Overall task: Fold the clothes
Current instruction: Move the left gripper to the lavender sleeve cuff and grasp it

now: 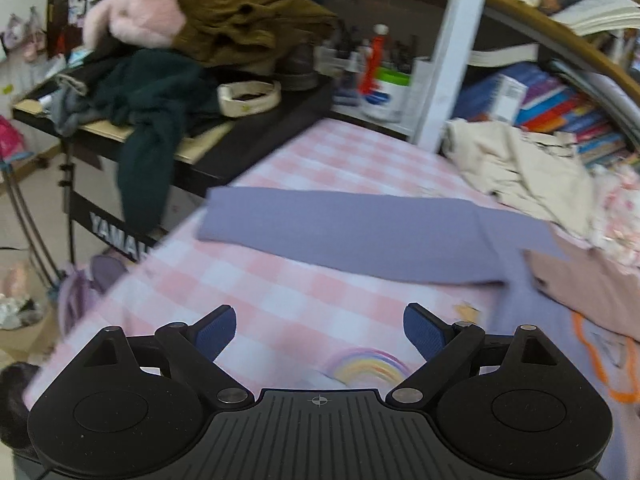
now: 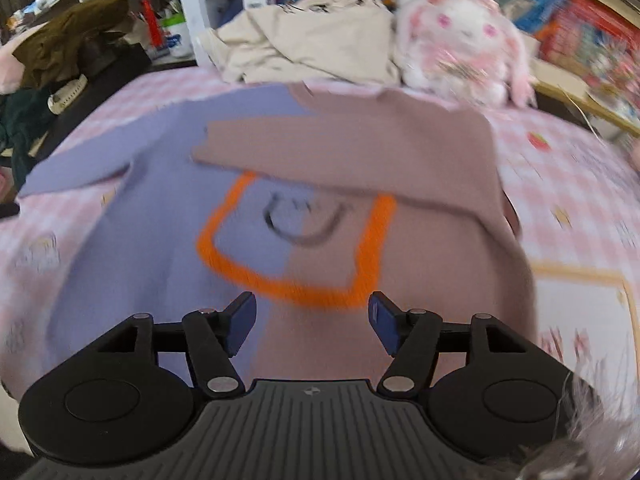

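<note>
A two-tone sweater, lilac on the left half and dusty pink on the right, lies flat on the pink checked bed sheet. It has an orange outline with a smiley on the chest. The pink sleeve is folded across the chest. The lilac sleeve lies stretched out to the left. My left gripper is open and empty, above the sheet just short of the lilac sleeve. My right gripper is open and empty, above the sweater's lower body.
A cream garment and a white-pink plush toy lie at the bed's far end, below bookshelves. A keyboard stand piled with dark clothes stands left of the bed.
</note>
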Available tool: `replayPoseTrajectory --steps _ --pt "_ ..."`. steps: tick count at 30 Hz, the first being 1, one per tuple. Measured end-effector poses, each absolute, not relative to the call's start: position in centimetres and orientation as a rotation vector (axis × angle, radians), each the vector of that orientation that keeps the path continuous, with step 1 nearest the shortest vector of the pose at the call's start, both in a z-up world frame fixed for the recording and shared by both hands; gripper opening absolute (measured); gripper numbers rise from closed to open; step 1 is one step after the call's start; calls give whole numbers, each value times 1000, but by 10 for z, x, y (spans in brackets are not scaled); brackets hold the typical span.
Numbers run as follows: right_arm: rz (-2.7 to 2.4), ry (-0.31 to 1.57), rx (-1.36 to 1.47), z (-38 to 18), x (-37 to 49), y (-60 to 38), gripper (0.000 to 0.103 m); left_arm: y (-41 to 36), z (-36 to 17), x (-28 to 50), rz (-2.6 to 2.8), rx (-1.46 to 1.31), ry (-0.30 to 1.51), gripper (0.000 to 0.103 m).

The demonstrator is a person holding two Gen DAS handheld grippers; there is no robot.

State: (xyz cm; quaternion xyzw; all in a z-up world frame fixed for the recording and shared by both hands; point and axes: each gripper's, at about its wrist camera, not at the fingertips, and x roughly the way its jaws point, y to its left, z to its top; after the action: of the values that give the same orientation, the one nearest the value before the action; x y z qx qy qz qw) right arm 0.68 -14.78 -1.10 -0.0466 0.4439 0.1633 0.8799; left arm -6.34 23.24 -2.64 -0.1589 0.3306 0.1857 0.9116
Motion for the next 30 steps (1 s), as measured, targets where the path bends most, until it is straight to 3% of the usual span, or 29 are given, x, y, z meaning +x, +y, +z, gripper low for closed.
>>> replayPoseTrajectory --steps 13,21,30 --pt "216 921 -107 -17 -20 -171 67 314 -42 -27 496 -450 638 91" --pt "171 942 -109 -20 -24 -179 67 330 -57 -8 445 -602 636 75" --pt "152 960 -102 -22 -21 -181 67 320 -63 4 336 -731 584 72"
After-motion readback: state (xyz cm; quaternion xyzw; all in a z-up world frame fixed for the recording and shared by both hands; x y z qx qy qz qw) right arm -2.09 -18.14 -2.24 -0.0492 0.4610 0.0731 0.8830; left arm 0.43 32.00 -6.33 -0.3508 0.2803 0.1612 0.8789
